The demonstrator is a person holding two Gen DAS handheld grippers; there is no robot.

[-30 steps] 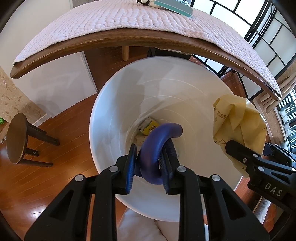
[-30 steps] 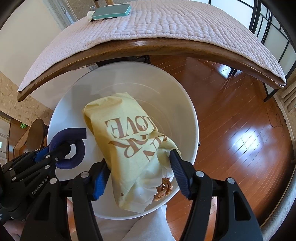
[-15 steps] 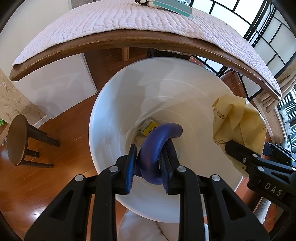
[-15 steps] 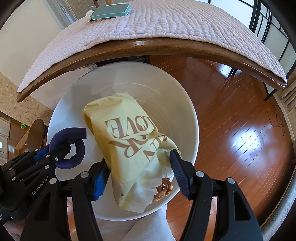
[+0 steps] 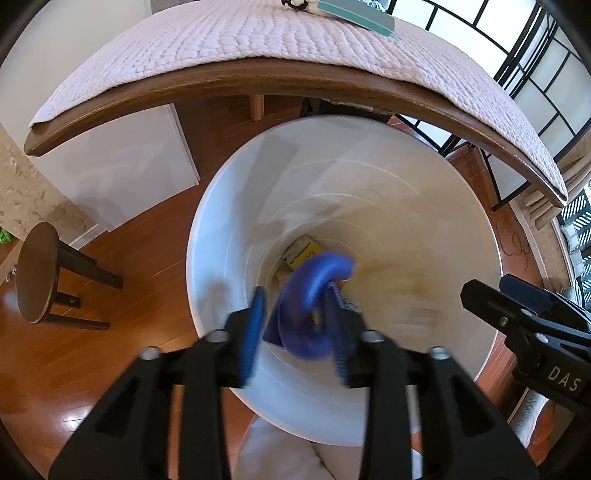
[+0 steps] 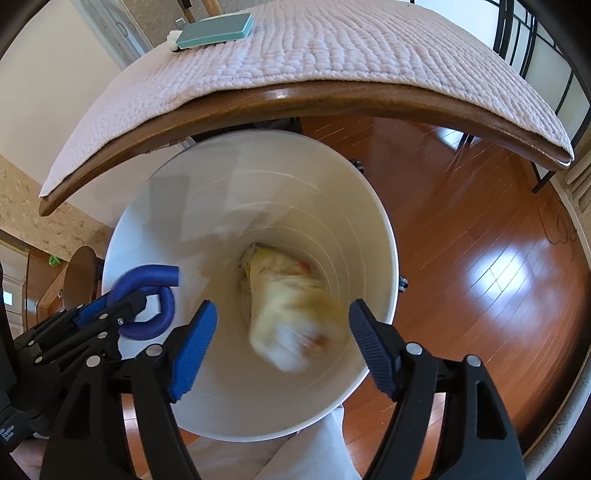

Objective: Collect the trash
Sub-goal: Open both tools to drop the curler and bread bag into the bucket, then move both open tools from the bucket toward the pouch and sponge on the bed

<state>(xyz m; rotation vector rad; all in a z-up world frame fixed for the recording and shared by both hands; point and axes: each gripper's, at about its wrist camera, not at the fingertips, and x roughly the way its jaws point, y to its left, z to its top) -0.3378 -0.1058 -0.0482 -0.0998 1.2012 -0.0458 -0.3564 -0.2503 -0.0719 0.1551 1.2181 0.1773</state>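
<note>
Two grippers: both hang over the mouth of one white bucket, pointing steeply down into it.
Left gripper (image 5: 295, 328): its jaws are opening; the blue pads are blurred and stand apart, with the blue foam tube between them. The left pad is clear of the tube; whether the right pad touches it cannot be told.
Blue foam tube (image 5: 314, 295): bent into a hook shape, over the bucket's inside; in the right wrist view (image 6: 151, 306) its curl shows next to the left gripper's fingers, above the bucket's left rim.
Right gripper (image 6: 280, 332): its jaws are opening and stand wide; neither pad touches anything.
Yellow paper bag (image 6: 291, 317): blurred, inside the bucket between and beyond the right gripper's pads, free of both; its lower end is pale with a reddish spot.
White bucket (image 5: 406, 206): round, deep, standing on the wooden floor just in front of the table edge; a yellow packet (image 5: 304, 251) lies at its bottom.
Table (image 6: 332, 96): dark wooden rim, covered by a quilted pale cloth (image 6: 314, 44); a teal flat box (image 6: 218, 29) lies on the cloth at the far side.
Stool (image 5: 37, 273): round, dark wood, on the floor well to the left of the bucket.
Person: pale trouser fabric (image 6: 295, 454) shows under the bucket's near rim.
</note>
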